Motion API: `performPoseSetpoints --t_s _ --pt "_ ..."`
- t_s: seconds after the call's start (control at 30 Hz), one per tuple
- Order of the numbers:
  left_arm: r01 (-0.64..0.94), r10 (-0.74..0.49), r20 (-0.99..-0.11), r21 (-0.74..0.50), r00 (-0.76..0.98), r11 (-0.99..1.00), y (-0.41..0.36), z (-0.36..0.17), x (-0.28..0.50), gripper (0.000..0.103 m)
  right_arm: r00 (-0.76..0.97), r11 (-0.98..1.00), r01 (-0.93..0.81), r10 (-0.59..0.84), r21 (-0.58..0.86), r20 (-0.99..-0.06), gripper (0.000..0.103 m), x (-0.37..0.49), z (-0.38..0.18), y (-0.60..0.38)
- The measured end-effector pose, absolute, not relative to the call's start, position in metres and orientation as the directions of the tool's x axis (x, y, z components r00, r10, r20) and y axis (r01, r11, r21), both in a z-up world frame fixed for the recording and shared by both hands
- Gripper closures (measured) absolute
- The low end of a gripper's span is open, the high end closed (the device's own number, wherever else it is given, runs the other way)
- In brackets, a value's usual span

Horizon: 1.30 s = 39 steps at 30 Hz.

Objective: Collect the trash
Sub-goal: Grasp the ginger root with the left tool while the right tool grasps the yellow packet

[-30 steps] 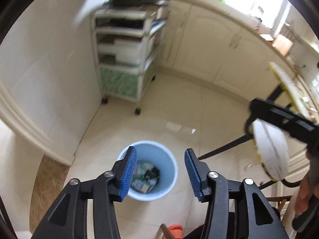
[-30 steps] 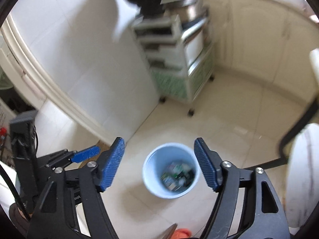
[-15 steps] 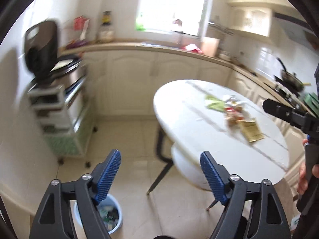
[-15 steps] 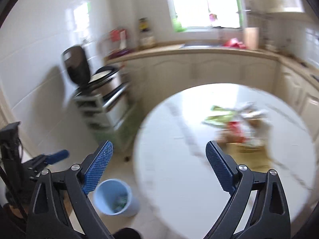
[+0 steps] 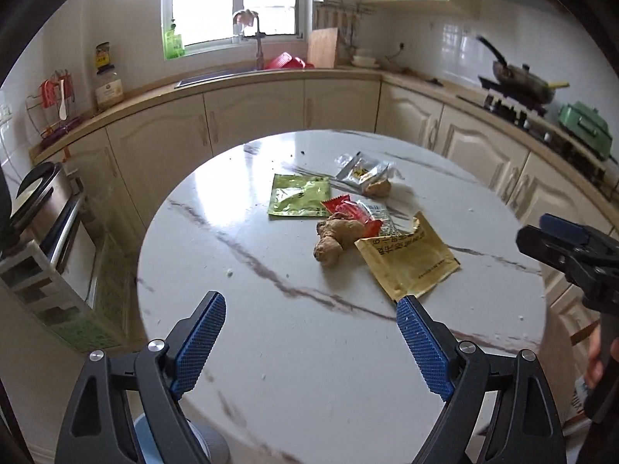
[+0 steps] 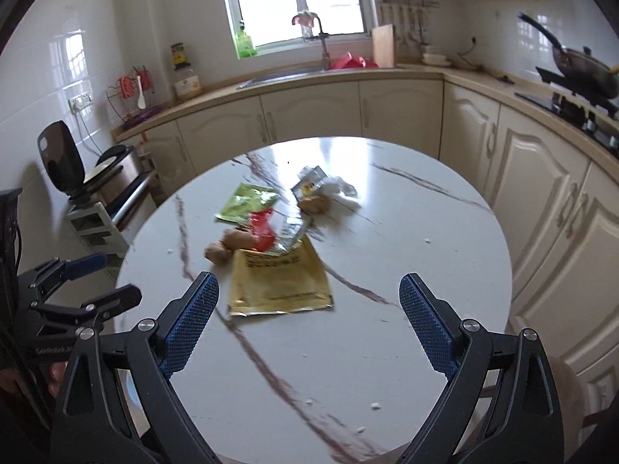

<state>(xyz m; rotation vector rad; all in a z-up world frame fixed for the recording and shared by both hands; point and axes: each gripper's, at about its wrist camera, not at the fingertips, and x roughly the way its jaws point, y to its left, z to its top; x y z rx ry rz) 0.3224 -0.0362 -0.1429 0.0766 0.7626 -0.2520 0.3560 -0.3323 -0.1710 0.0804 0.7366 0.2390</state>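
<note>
On the round table (image 5: 271, 348) the trash lies in a cluster: gold pouch (image 5: 410, 261) nearest, its long axis running toward the far rim, red wrapper (image 5: 350, 212), green packet (image 5: 300, 195) lying flat, clear wrapper (image 5: 361, 172). Ginger (image 5: 334, 237) touches the pouch. Left gripper (image 5: 309, 344) has just been opening, empty; right gripper (image 6: 307, 321) stands apart, empty.

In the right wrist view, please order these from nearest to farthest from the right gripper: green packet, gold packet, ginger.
From the right gripper:
1. Gold packet, just ahead, between the fingers.
2. Ginger, behind the packet, to its left.
3. Green packet, farther back, left of centre.
</note>
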Motion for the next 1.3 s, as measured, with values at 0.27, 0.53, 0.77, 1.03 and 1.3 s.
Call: performPoseSetpoints --t_s 0.27,0.53,0.77,1.03,1.3 --pt "0.264 -0.203 -0.739 -0.035 0.642 0.964 -0.073 -0.169 0.381 0.016 0.612 0.954 -0.263 0.282 0.145 -0.739 0.009 0.406 -0.209 -0.332" --pt "0.244 -0.129 -0.766 0.037 0.629 0.969 -0.097 -0.207 0.413 0.016 0.545 0.930 -0.350 0.300 0.113 -0.783 0.009 0.448 -0.236 -0.311" --pt "0.248 -0.134 -0.774 0.031 0.618 0.968 -0.102 -0.220 0.428 0.016 0.493 0.906 -0.396 0.348 0.151 -0.797 0.024 0.462 -0.250 -0.303" --pt "0.248 -0.153 -0.772 0.007 0.617 0.969 -0.093 -0.217 0.431 0.016 0.453 0.862 -0.465 0.428 0.202 -0.782 0.070 0.456 -0.245 -0.297" --pt "0.261 -0.182 -0.778 -0.024 0.602 0.965 -0.085 -0.211 0.454 0.017 0.532 0.890 -0.407 0.413 0.205 -0.739 0.082 0.444 -0.229 -0.326"
